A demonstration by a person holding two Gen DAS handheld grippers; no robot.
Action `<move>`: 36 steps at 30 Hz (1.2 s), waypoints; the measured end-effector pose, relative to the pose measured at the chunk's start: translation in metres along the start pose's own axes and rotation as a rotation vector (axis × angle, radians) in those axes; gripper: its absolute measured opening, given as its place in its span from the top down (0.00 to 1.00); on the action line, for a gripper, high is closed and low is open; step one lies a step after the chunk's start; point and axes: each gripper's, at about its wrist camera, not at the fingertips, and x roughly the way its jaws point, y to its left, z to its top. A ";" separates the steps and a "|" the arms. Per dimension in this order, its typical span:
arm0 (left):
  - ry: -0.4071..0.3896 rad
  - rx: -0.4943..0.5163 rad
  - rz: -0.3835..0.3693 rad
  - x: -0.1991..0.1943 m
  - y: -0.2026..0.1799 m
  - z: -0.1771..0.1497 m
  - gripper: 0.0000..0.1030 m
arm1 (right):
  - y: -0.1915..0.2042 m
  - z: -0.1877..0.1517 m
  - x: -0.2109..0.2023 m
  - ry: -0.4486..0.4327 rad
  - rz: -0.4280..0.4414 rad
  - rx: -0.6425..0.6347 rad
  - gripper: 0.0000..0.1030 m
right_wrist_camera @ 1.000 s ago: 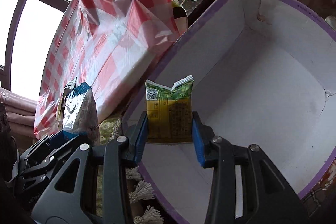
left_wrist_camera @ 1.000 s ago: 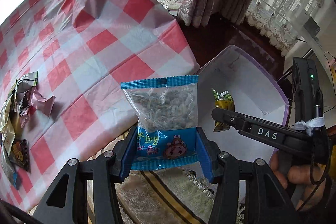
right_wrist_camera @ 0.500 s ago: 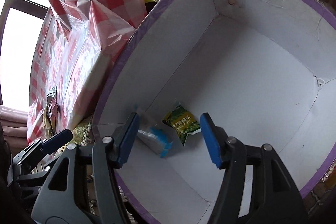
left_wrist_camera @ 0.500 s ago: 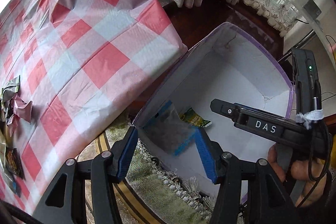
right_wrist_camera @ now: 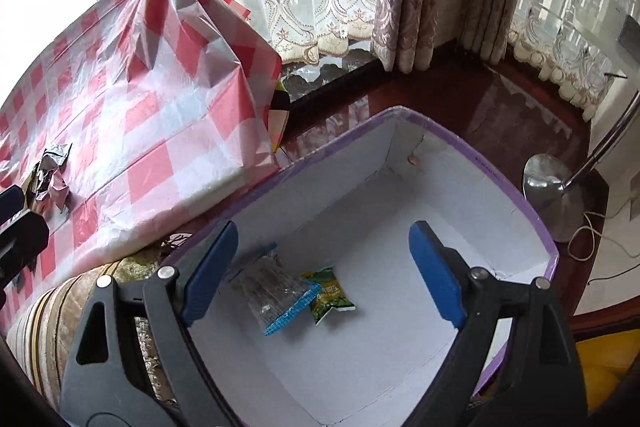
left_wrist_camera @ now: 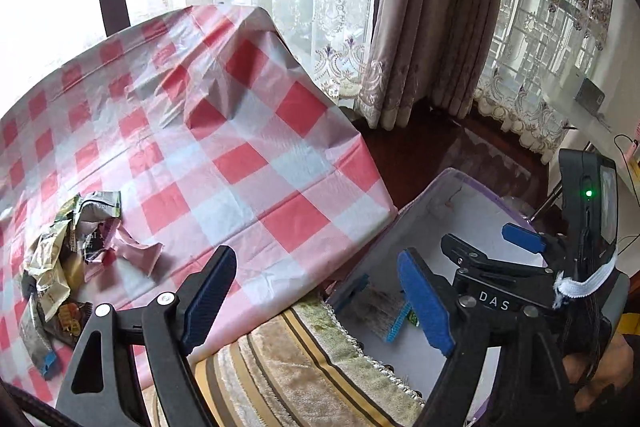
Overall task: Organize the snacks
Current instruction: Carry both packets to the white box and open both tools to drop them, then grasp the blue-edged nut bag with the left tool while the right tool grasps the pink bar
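So far 2 packets, clear bag [right_wrist_camera: 272, 287] & green one [right_wrist_camera: 330, 293], lie in box [right_wrist_camera: 500, 183]; pile [left_wrist_camera: 68, 259] on table [left_wrist_camera: 240, 155] left. Left gripper [left_wrist_camera: 316, 299] & right gripper [right_wrist_camera: 324, 271]: jaws just opened wide, nothing held.

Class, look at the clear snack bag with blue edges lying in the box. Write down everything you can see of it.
The clear snack bag is a flat plastic pouch, transparent in the middle with blue crimped seals at both ends. Small brownish pieces show through it. It lies loose on the white floor of the purple-rimmed box, near the left wall, slanted. Its lower blue end seems to overlap the green snack packet beside it. Neither gripper touches it.
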 end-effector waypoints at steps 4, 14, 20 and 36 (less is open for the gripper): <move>-0.061 -0.044 0.081 -0.021 0.032 -0.005 0.19 | 0.021 0.011 -0.015 -0.044 0.088 -0.034 0.13; -0.044 -0.230 0.238 -0.052 0.125 -0.042 0.19 | 0.112 0.012 -0.025 -0.021 0.294 -0.160 0.13; -0.038 -0.388 0.240 -0.067 0.177 -0.067 0.20 | 0.170 0.003 -0.023 -0.009 0.333 -0.308 0.13; 0.081 -0.781 0.326 -0.063 0.316 -0.137 0.20 | 0.261 0.003 0.025 0.080 0.321 -0.510 0.13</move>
